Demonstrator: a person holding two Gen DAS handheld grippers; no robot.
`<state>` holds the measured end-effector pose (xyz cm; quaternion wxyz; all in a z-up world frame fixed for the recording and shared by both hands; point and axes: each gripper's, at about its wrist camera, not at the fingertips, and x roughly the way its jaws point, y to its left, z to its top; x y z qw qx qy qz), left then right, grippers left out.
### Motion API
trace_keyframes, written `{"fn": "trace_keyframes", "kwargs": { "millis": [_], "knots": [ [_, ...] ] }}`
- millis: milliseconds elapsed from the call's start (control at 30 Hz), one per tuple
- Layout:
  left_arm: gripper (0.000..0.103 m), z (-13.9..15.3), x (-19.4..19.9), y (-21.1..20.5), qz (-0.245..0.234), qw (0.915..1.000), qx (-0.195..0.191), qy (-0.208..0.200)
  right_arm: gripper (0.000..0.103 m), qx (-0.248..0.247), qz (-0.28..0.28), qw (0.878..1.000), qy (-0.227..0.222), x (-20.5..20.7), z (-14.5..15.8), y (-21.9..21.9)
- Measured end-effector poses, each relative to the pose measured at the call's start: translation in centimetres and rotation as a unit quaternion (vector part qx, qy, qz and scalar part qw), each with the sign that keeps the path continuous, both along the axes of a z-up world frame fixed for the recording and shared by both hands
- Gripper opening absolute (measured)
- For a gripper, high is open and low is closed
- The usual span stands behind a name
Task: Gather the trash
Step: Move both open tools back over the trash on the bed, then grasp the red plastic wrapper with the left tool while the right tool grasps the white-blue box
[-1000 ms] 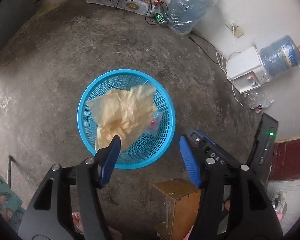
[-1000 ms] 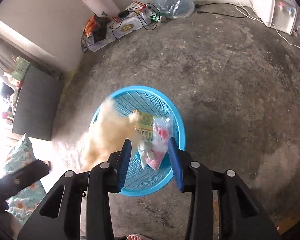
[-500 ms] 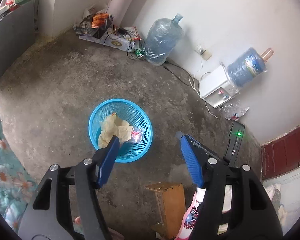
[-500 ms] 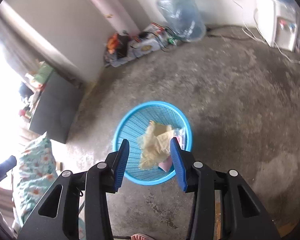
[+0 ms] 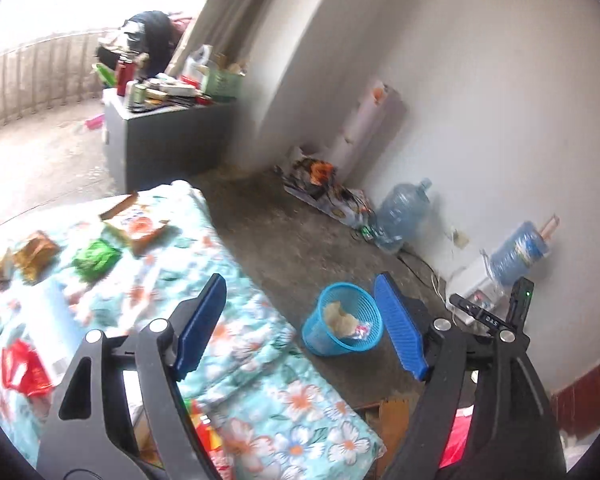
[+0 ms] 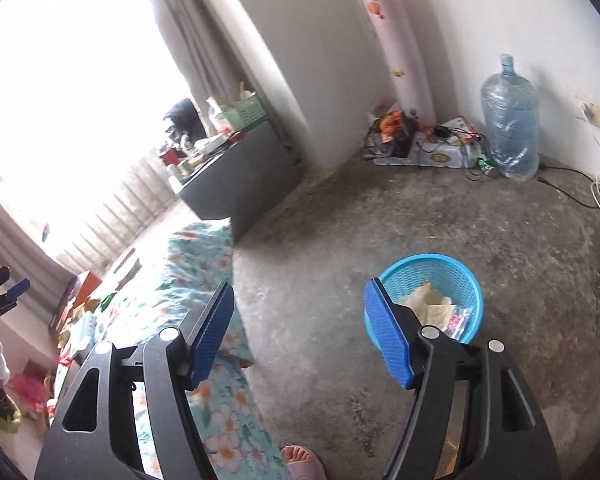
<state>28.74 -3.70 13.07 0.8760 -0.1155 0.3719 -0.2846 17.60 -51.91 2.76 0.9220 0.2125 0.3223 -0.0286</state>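
Note:
A blue mesh basket (image 5: 342,326) stands on the concrete floor and holds a crumpled beige bag and small wrappers; it also shows in the right wrist view (image 6: 440,292). My left gripper (image 5: 300,326) is open and empty, raised high over the edge of a floral bed (image 5: 220,336). My right gripper (image 6: 300,326) is open and empty, above the floor left of the basket. Trash lies on the bed: a green wrapper (image 5: 96,258), a brown packet (image 5: 34,254), an open box (image 5: 134,224) and a red wrapper (image 5: 22,368).
A water jug (image 6: 510,120) and a tangle of cables (image 6: 420,140) sit by the far wall. A grey cabinet (image 5: 160,136) with clutter stands by the window. A water dispenser (image 5: 500,276) is at the right. A foot (image 6: 300,460) shows at the bottom.
Both grippers have lifted up and away from the basket and swung left toward the bed. The beige bag stays in the basket. Both grippers' jaws stand wider apart.

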Motion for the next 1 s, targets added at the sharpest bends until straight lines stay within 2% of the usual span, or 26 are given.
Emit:
{"fn": "trace_keyframes", "kwargs": {
  "millis": [100, 200, 267, 367, 467, 533, 733, 933, 1000],
  "knots": [
    [0.076, 1.0, -1.5, 7.0, 0.066, 0.9977, -0.015, 0.000, 0.066, 0.018, 0.056, 0.998, 0.002, 1.3, 1.9, 3.5],
    [0.076, 0.4, -2.8, 12.8, 0.123, 0.9914, -0.038, 0.024, 0.066, 0.046, 0.107, 0.993, 0.007, 2.6, 3.2, 7.7],
    [0.076, -0.5, -3.6, 16.4, 0.150, 0.9867, -0.050, 0.037, 0.066, 0.063, 0.139, 0.988, 0.015, 3.7, 3.7, 10.5],
    [0.076, -1.9, -4.7, 20.0, 0.168, 0.9829, -0.057, 0.048, 0.066, 0.063, 0.185, 0.980, 0.027, 5.1, 4.6, 15.6],
    [0.076, -3.7, -5.3, 22.2, 0.183, 0.9798, -0.055, 0.059, 0.067, 0.055, 0.230, 0.971, 0.041, 6.0, 5.4, 20.6],
    [0.076, -5.1, -5.4, 23.5, 0.192, 0.9770, -0.054, 0.075, 0.071, 0.040, 0.258, 0.964, 0.050, 6.8, 5.8, 24.0],
    [0.076, -10.6, -2.7, 26.0, 0.208, 0.9656, -0.031, 0.153, 0.079, -0.018, 0.333, 0.940, 0.078, 9.5, 6.2, 33.4],
    [0.074, -15.4, 1.5, 26.5, 0.198, 0.9579, -0.022, 0.207, 0.080, -0.048, 0.379, 0.915, 0.127, 14.4, 4.5, 41.7],
    [0.074, -16.6, 2.9, 26.2, 0.190, 0.9565, -0.009, 0.221, 0.080, -0.050, 0.379, 0.912, 0.147, 16.3, 3.5, 44.0]
  ]
}}
